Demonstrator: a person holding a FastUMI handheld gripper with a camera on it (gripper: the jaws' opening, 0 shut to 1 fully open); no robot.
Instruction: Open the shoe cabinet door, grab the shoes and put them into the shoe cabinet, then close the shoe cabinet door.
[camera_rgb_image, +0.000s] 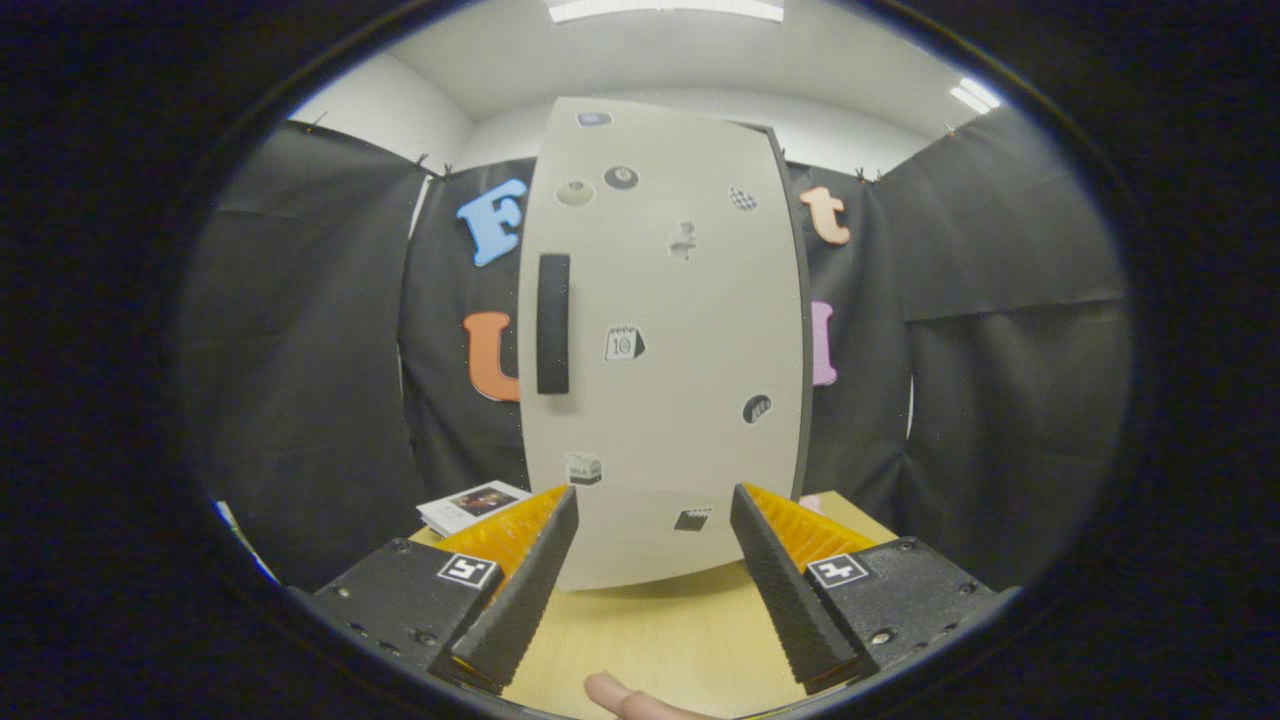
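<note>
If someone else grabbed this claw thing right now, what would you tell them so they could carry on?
Claw: open, holding nothing, aimed at the shoe cabinet door.
Door: shut, standing on the wooden table just beyond the fingers. Its black handle is on the door's left part, above the left finger.
A fingertip rests near the table edge, between the fingers.
A booklet lies left of the cabinet.
Done: nothing visible yet.
Left: open the door, put the shoes in, close the door.
</note>
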